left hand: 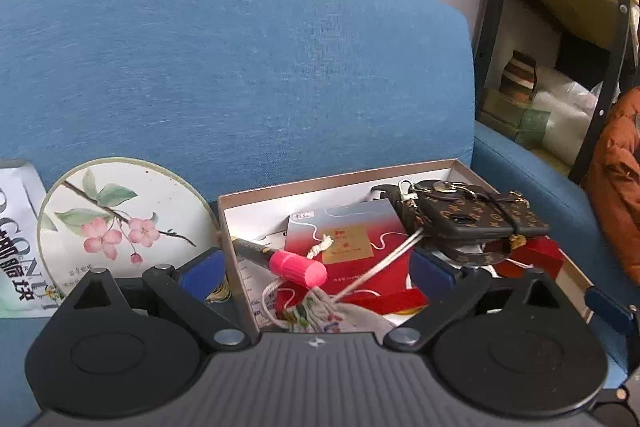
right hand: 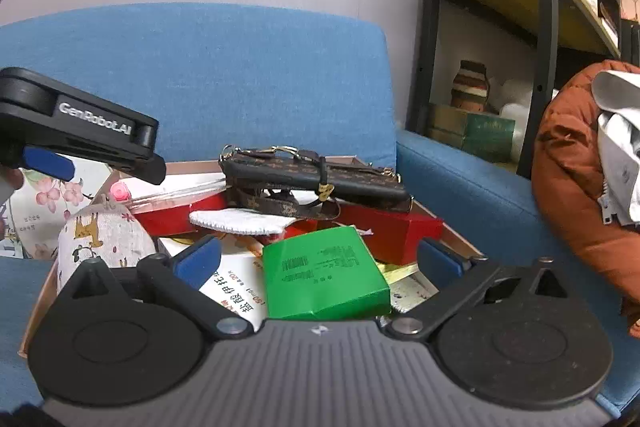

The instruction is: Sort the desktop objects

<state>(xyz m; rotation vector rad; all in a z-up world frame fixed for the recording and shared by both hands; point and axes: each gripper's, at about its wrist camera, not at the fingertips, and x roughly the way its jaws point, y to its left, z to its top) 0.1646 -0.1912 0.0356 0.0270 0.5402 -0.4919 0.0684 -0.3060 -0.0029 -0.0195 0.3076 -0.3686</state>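
Left wrist view: the left gripper (left hand: pixel 316 269) is hovering low over the near edge of a shallow cardboard box (left hand: pixel 340 181) sitting on a blue sofa (left hand: pixel 240 67), its blue-padded fingers (left hand: pixel 202 267) spreading wide with nothing between them. Below that gap, a pen with a pink cap (left hand: pixel 298 267) is lying at about 6 o'clock in the box, on a red card (left hand: pixel 352 247), with a printed drawstring pouch (left hand: pixel 324 315) just nearer the camera. At 2 o'clock a brown monogram phone case (left hand: pixel 476 213) is resting on top of the pile, its strap looping under it. Outside the box, at 9 o'clock, a round fan painted with pink blossoms (left hand: pixel 116 219) is leaning against the sofa back, beside a white packet (left hand: pixel 16 239) cut off by the frame edge.

In the right wrist view, the right gripper (right hand: pixel 320 259) is also standing wide open and holding nothing, reaching over the box's near right part. A green folded packet (right hand: pixel 324 275) is lying directly between its fingers (right hand: pixel 198 261), untouched as far as can be seen. The left gripper's black body (right hand: pixel 80 131) is showing at 9 o'clock, its far fingertip hidden. The phone case (right hand: pixel 312 173) is sitting at 12 o'clock above a white knitted piece (right hand: pixel 240 221) and red boxes (right hand: pixel 392 227). What is lying beneath the packet is mostly covered; its printed text is too small to read.
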